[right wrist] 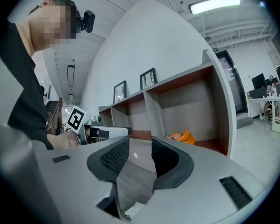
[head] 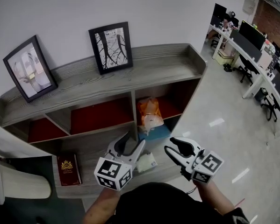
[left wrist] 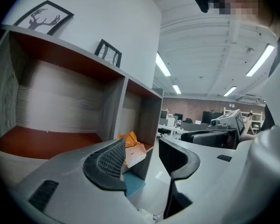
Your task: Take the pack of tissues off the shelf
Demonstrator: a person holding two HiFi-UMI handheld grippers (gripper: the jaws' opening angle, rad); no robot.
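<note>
Head view: the pack of tissues [head: 147, 163], a small white packet as far as I can tell, lies on the low front board of the shelf [head: 86, 146], in the lower middle of the frame. Its long axis runs roughly across the picture, rising a little to the right. It sits between the two grippers. The left gripper [head: 132, 145] is just beside it, and the pack is to the right of that gripper's jaws, further down the frame than their tips. The right gripper [head: 170, 145] points in from the right, near the pack but clearly apart from it.

The left gripper view shows those jaws spread wide with nothing between the pads. What looks like the pack shows there only as a white scrap at the bottom edge, under the jaw roots. The right gripper view shows its jaws parted too, less widely, also empty.

An orange bag [head: 148, 112] sits in the compartment beyond.

The left gripper looks the nearer. I judge it must draw back and tip down to bring the pack between its pads.
</note>
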